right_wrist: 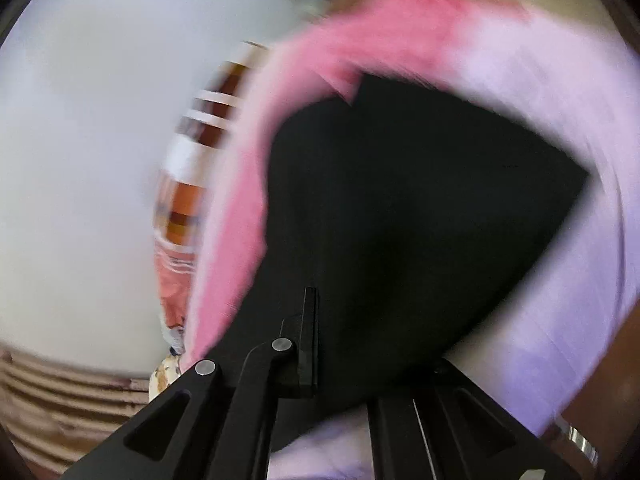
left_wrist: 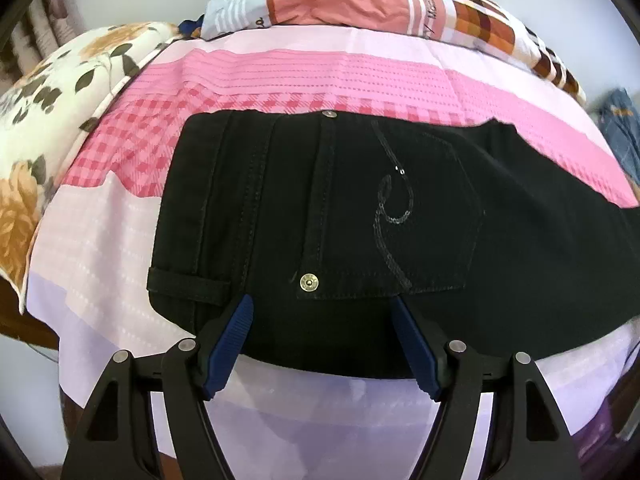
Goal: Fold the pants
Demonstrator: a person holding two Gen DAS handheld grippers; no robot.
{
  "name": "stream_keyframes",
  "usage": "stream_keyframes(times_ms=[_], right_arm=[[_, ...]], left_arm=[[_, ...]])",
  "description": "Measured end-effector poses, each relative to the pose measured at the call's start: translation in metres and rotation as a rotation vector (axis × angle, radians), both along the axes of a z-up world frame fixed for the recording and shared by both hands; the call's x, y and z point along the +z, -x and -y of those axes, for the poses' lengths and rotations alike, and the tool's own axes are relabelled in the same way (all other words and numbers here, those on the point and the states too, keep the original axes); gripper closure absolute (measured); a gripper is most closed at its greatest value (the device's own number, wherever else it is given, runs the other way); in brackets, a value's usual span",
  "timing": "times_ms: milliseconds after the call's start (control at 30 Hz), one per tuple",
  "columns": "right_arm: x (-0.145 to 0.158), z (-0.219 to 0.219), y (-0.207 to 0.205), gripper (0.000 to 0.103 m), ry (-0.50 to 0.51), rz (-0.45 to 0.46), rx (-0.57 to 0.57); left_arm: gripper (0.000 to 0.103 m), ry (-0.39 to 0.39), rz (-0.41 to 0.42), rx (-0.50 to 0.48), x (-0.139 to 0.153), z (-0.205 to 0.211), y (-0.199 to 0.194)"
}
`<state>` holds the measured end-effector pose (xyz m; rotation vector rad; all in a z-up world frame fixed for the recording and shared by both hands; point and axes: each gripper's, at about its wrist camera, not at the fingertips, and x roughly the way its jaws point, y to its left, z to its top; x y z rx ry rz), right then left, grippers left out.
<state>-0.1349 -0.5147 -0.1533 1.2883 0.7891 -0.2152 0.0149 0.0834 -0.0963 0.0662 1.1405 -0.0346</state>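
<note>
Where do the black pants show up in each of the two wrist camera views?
Left wrist: black pants fill the centre, waistband end at left.
Right wrist: blurred, the pants fill the centre and lower middle.
Shared landmark: the pink striped sheet beneath them.

Bare pink and lilac bed sheet (left_wrist: 100, 232) left of the black pants (left_wrist: 320, 208), with room to pass. More bare sheet behind the pants, up to a checked pillow (left_wrist: 360, 4) blocking the far edge. Flowered pillow (left_wrist: 44, 120) blocking the far left corner. Open strip of sheet along the near edge.
</note>
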Motion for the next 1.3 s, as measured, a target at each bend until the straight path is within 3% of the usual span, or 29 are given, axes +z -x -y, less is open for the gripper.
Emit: stream_keyframes(times_ms=[33, 100, 200, 300, 400, 500, 767, 900, 1000, 1100, 1233, 1300], right_arm=[[-0.013, 0.001, 0.006, 0.097, -0.054, -0.014, -0.016], [-0.019, 0.009, 0.009, 0.094, -0.158, 0.044, -0.054], [-0.007, 0.024, 0.014, 0.09, -0.136, 0.105, -0.097], [-0.006, 0.039, 0.023, 0.09, -0.113, 0.076, -0.145], [-0.011, 0.047, 0.035, 0.098, -0.113, 0.056, -0.163], [0.001, 0.053, 0.042, 0.099, -0.038, 0.062, -0.15], [0.033, 0.077, 0.048, 0.099, 0.065, 0.169, -0.158], [0.016, 0.09, 0.049, 0.1, 0.093, 0.091, -0.149], [0.016, 0.105, 0.069, 0.093, 0.073, 0.103, -0.24], [0.04, 0.121, 0.078, 0.093, 0.108, 0.122, -0.293], [0.097, 0.097, 0.048, 0.091, 0.21, 0.214, -0.087], [0.112, 0.067, 0.025, 0.082, 0.142, 0.308, 0.069]], left_arm=[[0.03, -0.016, 0.003, -0.012, -0.001, 0.002, 0.001], [0.03, -0.04, 0.006, -0.027, -0.002, 0.005, 0.002], [0.03, -0.053, 0.013, -0.033, -0.002, 0.005, 0.002], [0.03, -0.041, 0.016, -0.02, -0.001, 0.003, 0.003], [0.03, -0.038, 0.017, -0.017, -0.002, 0.003, 0.003], [0.028, -0.049, 0.019, -0.027, -0.002, 0.003, 0.003], [0.023, -0.072, 0.037, -0.038, -0.008, 0.01, 0.001], [0.019, -0.086, 0.052, -0.038, -0.011, 0.014, 0.002], [0.019, -0.092, 0.055, -0.043, -0.011, 0.014, 0.002], [0.019, -0.052, 0.065, -0.033, -0.004, 0.012, 0.003], [0.019, 0.022, 0.162, 0.02, 0.031, -0.006, 0.016], [0.019, 0.068, 0.191, 0.057, 0.048, -0.022, 0.024]])
